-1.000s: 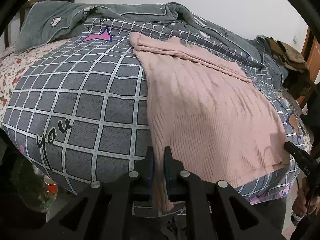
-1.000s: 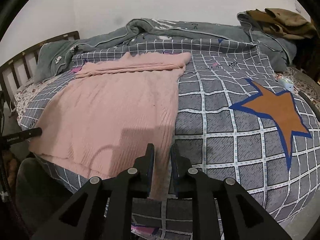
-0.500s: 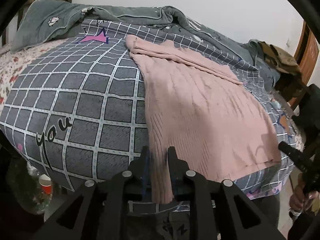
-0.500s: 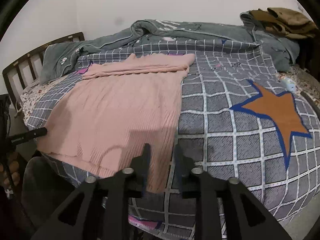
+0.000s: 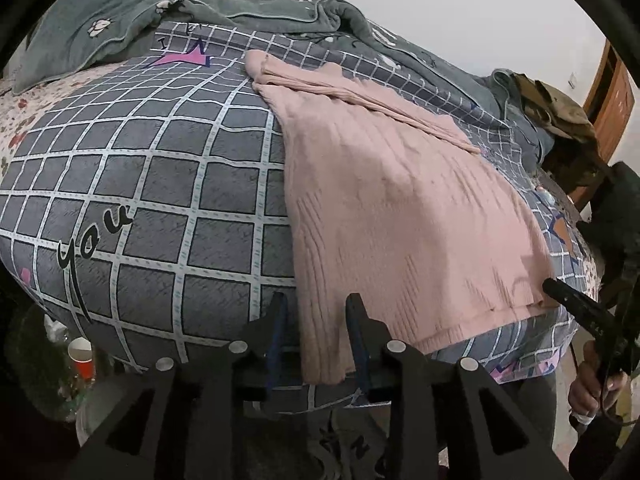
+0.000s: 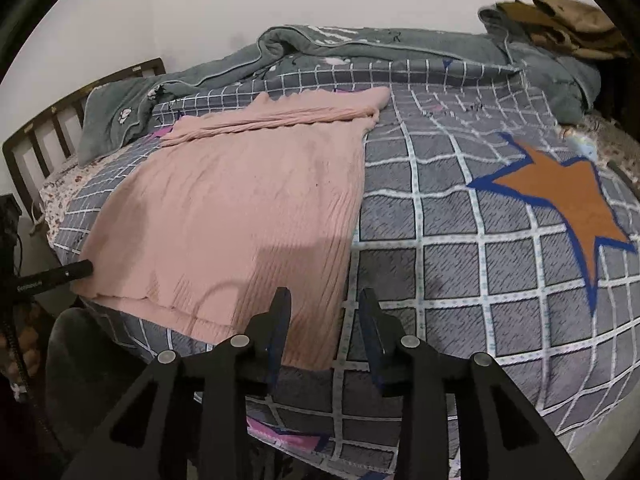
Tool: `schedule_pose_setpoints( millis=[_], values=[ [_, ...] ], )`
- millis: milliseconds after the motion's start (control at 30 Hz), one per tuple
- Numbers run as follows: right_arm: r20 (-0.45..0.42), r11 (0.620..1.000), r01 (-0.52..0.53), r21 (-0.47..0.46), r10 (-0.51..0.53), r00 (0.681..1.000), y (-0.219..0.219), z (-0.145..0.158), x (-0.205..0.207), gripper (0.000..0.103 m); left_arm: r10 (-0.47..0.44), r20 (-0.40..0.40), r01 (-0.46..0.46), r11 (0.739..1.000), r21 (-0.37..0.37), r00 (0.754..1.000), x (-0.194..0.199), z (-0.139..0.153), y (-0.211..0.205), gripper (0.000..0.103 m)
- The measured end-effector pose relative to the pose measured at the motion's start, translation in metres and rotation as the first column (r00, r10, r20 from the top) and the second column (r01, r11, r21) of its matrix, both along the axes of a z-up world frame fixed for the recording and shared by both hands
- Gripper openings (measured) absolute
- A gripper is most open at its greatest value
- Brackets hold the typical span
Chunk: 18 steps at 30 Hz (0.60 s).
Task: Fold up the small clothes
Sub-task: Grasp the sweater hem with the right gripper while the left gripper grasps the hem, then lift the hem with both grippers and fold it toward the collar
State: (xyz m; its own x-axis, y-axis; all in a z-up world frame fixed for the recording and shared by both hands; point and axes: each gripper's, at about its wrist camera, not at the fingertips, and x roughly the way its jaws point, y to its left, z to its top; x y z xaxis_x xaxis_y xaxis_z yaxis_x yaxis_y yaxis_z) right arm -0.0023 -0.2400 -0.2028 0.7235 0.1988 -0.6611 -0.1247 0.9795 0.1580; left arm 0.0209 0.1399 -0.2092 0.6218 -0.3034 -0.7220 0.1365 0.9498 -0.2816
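Note:
A pink knit sweater (image 5: 400,200) lies spread flat on the grey checked quilt (image 5: 160,200), its sleeves folded across the far end. Its near left hem corner hangs between the jaws of my left gripper (image 5: 317,304), which are opening, and the pads do not press it. In the right wrist view the sweater (image 6: 248,208) has its near right corner between the jaws of my right gripper (image 6: 325,296), which is open with the cloth loose beside its left finger. Each gripper's tip shows at the other view's edge.
A grey blanket (image 6: 360,44) is bunched along the far side of the bed, with brown clothing (image 6: 568,20) piled at the far right. A wooden headboard (image 6: 48,124) stands at the left. A red cup (image 5: 82,356) sits on the floor below the bed's edge.
Both grippers were shut on the sweater's near hem corners. Their jaws have parted and the corners now lie loose between them. The sweater has stayed flat.

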Motion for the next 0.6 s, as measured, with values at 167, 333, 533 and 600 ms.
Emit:
schedule_pose_setpoints(
  millis=[167,333,533,600],
  values=[
    [-0.022,0.997,-0.002,0.071,0.004,1.0,-0.005,-0.006,0.002,0.035,-0.014,0.0,0.014,1.0,-0.017,1.0,-0.003,-0.001,-0.001,0.029],
    [-0.042,0.997,-0.015,0.08,0.018,0.999,0.003,-0.014,0.006,0.035,-0.006,0.001,0.006,1.0,0.006,1.0,-0.004,-0.001,-0.008,0.028],
    [-0.027,0.999,-0.019,0.045,0.021,0.999,0.012,-0.012,0.002,0.009,-0.004,-0.021,0.005,1.0,0.026,1.0,-0.006,0.0,-0.013,0.008],
    [-0.009,0.999,-0.017,0.05,0.017,1.0,0.012,-0.006,-0.002,0.009,0.003,0.005,-0.003,1.0,0.005,1.0,-0.011,0.009,-0.01,0.007]
  ],
)
